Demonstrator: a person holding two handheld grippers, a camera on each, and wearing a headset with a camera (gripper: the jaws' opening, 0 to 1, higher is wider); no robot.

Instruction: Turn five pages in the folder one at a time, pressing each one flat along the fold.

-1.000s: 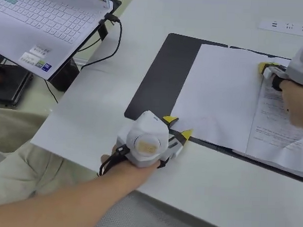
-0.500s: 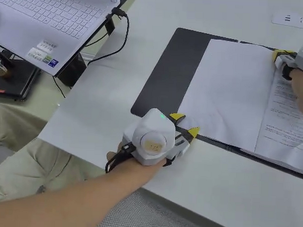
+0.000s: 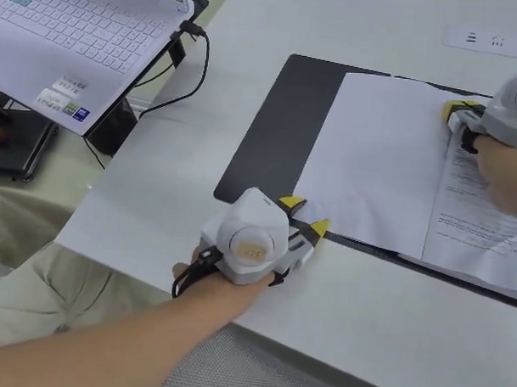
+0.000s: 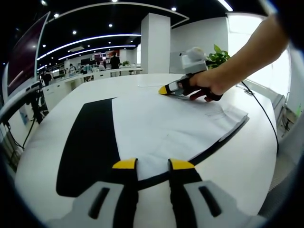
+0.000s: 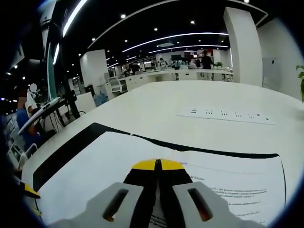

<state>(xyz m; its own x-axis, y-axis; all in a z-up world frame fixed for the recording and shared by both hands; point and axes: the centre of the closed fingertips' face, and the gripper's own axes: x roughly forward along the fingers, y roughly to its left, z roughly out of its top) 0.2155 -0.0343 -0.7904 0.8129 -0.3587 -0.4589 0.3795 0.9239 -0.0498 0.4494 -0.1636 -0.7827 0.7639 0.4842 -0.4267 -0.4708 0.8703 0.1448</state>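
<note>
Folder: the folder (image 3: 269, 134) lies spread on the white worktop (image 3: 381, 334), with its black cover bare on the left.
Pages: a blank turned page (image 3: 379, 155) lies over the left half; a printed page (image 3: 474, 218) faces up on the right.
Left gripper: the left gripper (image 3: 304, 215) sits at the folder's near edge, by the turned page's near corner. Jaws are narrowly parted and hold nothing that I can see.
Right gripper: the right gripper (image 3: 458, 114) is at the far end of the fold. Jaws are brought together, yellow tips down where the two pages meet.
Step in hand: judged to be the pressing of a turned page along the fold, started from the far end.
Count: how many of the five pages are done cannot be told.
Next move: probably drag the closed tips along the fold toward the near edge with light, even pressure while the left gripper steadies the folder. Then lift the printed page by its outer edge.
Surroundings: laptop (image 3: 86, 35) far left; power strip (image 3: 489, 42) beyond the folder.
</note>
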